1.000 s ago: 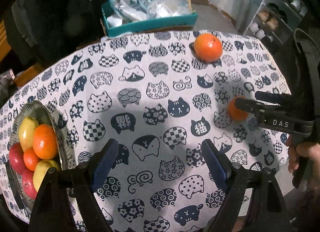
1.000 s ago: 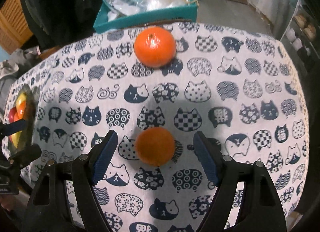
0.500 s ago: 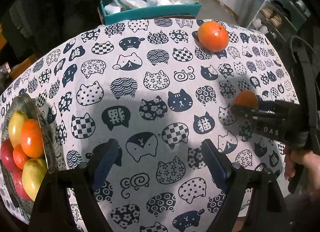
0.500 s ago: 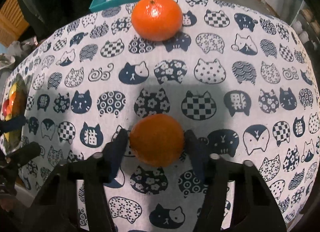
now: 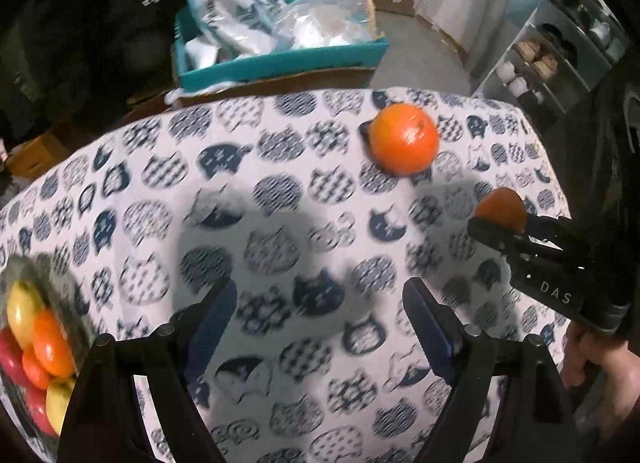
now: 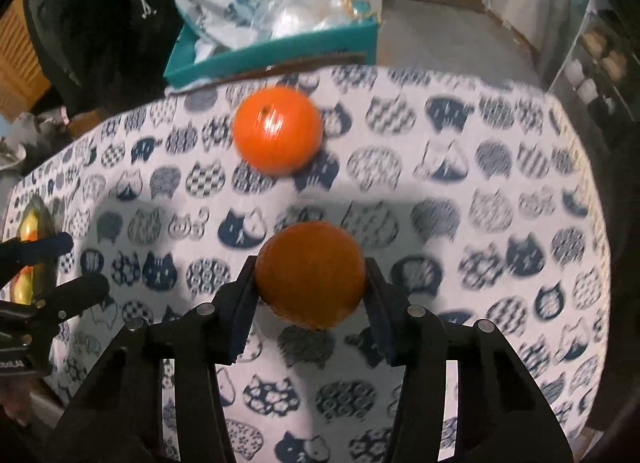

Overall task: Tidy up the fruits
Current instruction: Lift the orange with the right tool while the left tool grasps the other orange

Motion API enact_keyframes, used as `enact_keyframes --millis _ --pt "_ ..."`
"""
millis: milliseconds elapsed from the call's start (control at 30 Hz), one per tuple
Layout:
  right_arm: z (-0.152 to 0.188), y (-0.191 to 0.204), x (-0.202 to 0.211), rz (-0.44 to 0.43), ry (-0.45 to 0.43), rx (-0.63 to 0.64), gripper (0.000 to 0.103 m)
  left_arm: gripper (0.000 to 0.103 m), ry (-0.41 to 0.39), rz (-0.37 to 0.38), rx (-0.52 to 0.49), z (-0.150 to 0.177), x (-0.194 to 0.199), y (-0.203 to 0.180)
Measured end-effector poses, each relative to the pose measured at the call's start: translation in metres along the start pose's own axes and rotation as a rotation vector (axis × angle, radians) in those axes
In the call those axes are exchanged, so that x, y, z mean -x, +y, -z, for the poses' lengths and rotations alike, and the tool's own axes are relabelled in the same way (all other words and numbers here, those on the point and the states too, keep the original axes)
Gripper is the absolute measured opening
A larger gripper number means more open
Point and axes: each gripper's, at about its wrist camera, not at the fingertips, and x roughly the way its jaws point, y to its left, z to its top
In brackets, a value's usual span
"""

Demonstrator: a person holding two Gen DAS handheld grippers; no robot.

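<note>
My right gripper [image 6: 311, 275] is shut on a small orange [image 6: 311, 273] and holds it just above the cat-print tablecloth [image 6: 480, 191]. The same orange shows in the left wrist view [image 5: 502, 207], held by the right gripper [image 5: 505, 219]. A larger orange [image 6: 278, 130] lies on the cloth beyond it, near the far edge; it also shows in the left wrist view [image 5: 403, 139]. My left gripper [image 5: 320, 327] is open and empty over the middle of the cloth. A metal bowl [image 5: 28, 271] at the left edge holds several fruits: yellow, orange and red.
A teal box [image 5: 280, 59] with plastic bags stands beyond the table's far edge. A shelf unit [image 5: 560, 51] stands at the far right. The bowl's rim also shows at the left in the right wrist view [image 6: 40, 215], behind the left gripper's fingers [image 6: 60, 243].
My right gripper closed on the small orange and lifted it off the cloth. My left gripper stayed open and shifted its view to the right, so the bowl slid towards the lower left.
</note>
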Motion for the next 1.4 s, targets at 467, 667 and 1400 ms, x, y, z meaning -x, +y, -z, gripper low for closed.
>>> enact_keyframes --millis 467,667,1400 --pt "-0.057 -0.04 0.017 0.039 -0.023 0.035 0.05 0.086 -0.005 0.03 -0.093 -0.064 -0.034 -0.059" --pt "-0.071 -0.063 0.01 0.026 -0.005 0.025 0.05 0.086 0.006 0.031 -0.114 -0.08 -0.052 -0.072" --pt "-0.062 -0.082 -0.015 0.007 0.015 -0.054 0.05 0.081 0.043 0.048 -0.08 -0.099 -0.102 -0.08"
